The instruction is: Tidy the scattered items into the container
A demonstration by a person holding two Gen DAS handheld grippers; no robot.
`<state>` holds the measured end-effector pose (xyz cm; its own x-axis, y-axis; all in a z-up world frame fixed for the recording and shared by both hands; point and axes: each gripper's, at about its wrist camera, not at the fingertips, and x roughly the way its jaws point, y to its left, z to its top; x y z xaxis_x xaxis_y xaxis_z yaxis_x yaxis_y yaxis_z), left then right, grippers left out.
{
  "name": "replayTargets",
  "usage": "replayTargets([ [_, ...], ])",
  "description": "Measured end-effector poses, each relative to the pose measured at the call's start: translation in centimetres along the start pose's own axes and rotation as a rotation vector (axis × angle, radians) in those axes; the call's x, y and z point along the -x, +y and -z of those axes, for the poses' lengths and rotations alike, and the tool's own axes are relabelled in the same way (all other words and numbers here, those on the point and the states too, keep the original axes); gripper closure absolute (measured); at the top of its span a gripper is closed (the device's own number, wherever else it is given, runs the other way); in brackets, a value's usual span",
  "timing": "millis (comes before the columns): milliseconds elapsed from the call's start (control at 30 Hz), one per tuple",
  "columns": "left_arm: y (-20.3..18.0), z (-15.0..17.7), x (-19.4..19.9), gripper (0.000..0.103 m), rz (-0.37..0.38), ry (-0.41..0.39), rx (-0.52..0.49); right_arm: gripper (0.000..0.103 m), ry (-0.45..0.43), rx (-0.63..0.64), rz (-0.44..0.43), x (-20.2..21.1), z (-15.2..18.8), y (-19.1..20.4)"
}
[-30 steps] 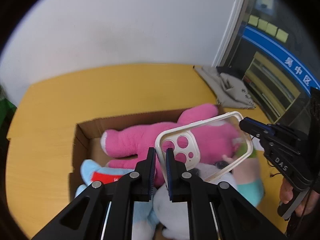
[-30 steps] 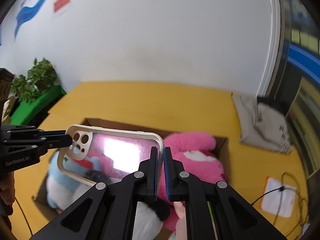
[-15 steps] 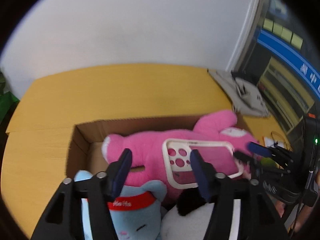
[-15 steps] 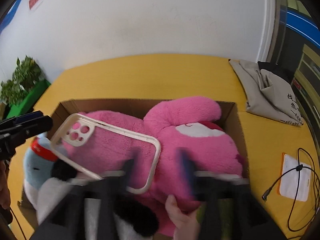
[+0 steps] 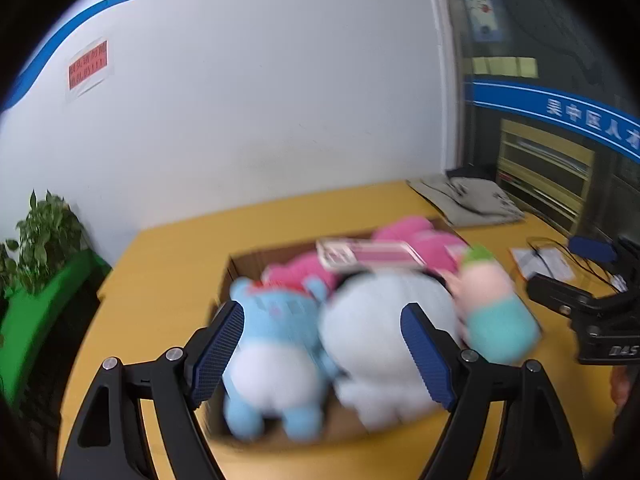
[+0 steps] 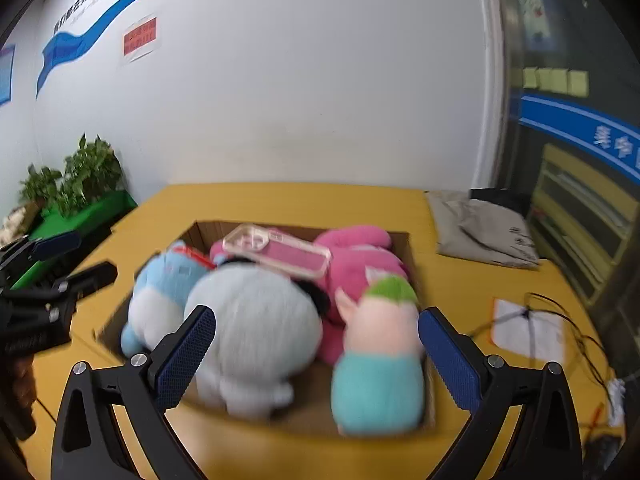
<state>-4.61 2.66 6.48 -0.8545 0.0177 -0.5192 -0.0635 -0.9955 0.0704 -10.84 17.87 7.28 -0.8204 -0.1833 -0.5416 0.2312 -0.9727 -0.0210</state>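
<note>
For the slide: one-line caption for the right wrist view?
Open right gripper above cardboard box packed with plush toys, clear phone case lying on top.

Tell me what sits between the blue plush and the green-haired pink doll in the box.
The big white plush, wedged between the blue plush and the green-haired doll; clearest in the right wrist view.

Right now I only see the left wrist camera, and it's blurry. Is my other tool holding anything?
Observer: No. The right tool is wide open, with nothing between its pads.
Operator: Where's my left tool from over there?
Observer: The left tool is open too. It is out past the left side of the cardboard box, above the table.
Operator: Is the pink teddy all inside?
Observer: The right camera shows the box's right wall, and the pink plush lies inside it.
</note>
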Motion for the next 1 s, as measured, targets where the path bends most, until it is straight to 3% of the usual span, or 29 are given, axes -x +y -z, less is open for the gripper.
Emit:
replayTargets([
  [100, -0.6, 2.6, 1.8, 0.022, 0.028, 0.017, 0.017, 0.0, 0.018, 0.024, 0.034, 2.2, 2.8, 1.3],
  [367, -1.0, 6.3, 4.0, 0.022, 0.012, 0.039, 0.047, 0.0, 0.046, 0.006, 0.058, 4.7, 7.0, 3.2],
  [600, -0.4, 8.4, 5.2, 0.022, 0.002, 0.062, 0.101, 0.0, 0.063, 0.019, 0.05, 6.0, 9.0, 4.4],
  [1000, -0.3, 9.8, 4.1, 0.022, 0.024, 0.125, 0.154, 0.0, 0.075, 0.034, 0.062, 6.2, 10.4, 4.6],
])
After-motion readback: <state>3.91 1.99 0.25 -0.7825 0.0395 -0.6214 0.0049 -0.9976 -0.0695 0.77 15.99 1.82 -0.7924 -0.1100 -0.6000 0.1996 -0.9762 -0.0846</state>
